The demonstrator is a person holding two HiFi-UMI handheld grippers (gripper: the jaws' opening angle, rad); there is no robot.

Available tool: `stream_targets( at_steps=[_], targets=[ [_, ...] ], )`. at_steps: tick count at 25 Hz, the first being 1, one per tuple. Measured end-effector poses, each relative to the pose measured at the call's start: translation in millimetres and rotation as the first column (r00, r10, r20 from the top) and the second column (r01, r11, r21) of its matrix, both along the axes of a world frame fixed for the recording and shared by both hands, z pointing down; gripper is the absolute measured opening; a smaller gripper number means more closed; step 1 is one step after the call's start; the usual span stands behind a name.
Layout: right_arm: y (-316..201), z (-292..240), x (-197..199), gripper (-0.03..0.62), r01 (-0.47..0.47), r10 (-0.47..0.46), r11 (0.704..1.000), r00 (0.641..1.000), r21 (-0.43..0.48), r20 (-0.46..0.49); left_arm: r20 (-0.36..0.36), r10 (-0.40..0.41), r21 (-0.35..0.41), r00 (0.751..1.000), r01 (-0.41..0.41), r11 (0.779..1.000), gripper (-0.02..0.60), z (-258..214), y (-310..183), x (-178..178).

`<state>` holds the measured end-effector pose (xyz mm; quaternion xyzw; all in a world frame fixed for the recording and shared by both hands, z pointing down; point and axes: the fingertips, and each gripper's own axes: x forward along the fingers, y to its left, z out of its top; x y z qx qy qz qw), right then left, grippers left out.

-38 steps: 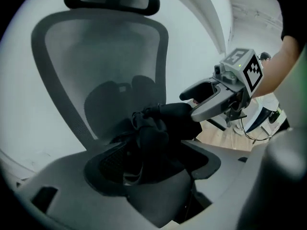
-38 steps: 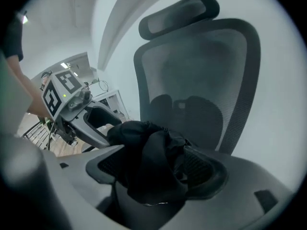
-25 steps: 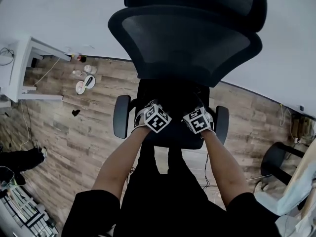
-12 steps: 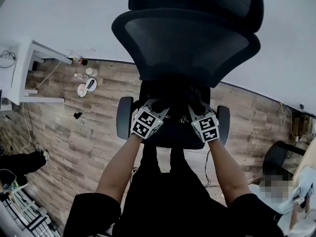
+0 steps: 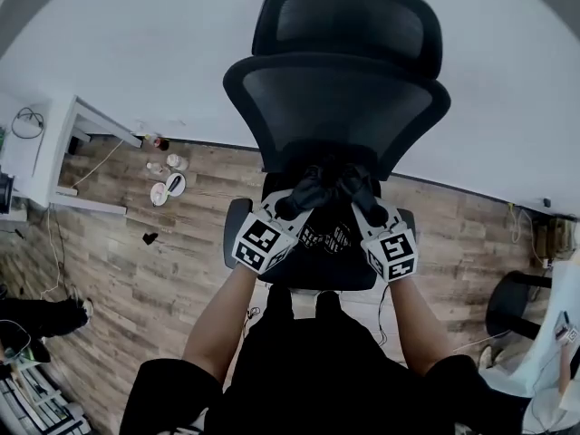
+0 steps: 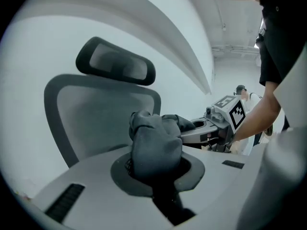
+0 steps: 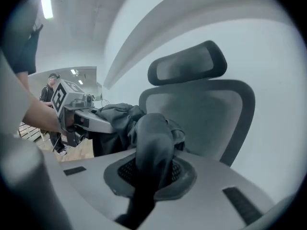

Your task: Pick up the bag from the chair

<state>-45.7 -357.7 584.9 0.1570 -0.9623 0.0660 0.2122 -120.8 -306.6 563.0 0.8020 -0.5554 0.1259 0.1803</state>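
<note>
A black fabric bag (image 5: pixel 328 208) hangs between my two grippers, lifted above the seat of the black office chair (image 5: pixel 340 107). My left gripper (image 5: pixel 299 198) is shut on a bunched fold of the bag (image 6: pixel 156 145) at its left top edge. My right gripper (image 5: pixel 355 188) is shut on the bag's fabric (image 7: pixel 151 138) at its right top edge. The bag's body sags below the jaws, in front of the mesh backrest (image 6: pixel 103 116). In each gripper view the other gripper (image 6: pixel 218 123) (image 7: pixel 79 116) shows alongside, holding the same bag.
The chair's armrests (image 5: pixel 234 234) flank the seat. A wood floor (image 5: pixel 136 261) surrounds it. A white desk (image 5: pixel 41 148) stands at the left with small items (image 5: pixel 168 184) and cables on the floor beside it. Another dark chair base (image 5: pixel 517 302) is at the right. A white wall lies behind.
Both grippers have risen from the seat toward the backrest, carrying the bag up with them. The head view has shifted, showing more of the chair's headrest.
</note>
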Motion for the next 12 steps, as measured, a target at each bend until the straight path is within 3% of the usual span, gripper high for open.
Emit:
stream_targets(
  at_steps=[3, 7, 12],
  targets=[
    [-2, -44, 6, 0.047, -0.042, 0.038, 0.998, 0.997, 0.053, 0.064, 0.017, 0.007, 0.076, 1.000, -0.009, 0.997, 0.062, -44, 0, 4],
    [-7, -99, 5, 0.046, -0.106, 0.088, 0.988, 0.984, 0.109, 0.158, -0.020, -0.020, 0.167, 1.000, 0.023, 0.986, 0.061, -95, -3, 2],
    [-16, -162, 4, 0.048, -0.157, 0.107, 0.970, 0.962, 0.186, 0.252, -0.015, -0.050, 0.290, 0.999, 0.052, 0.956, 0.061, -158, -7, 1]
  ],
)
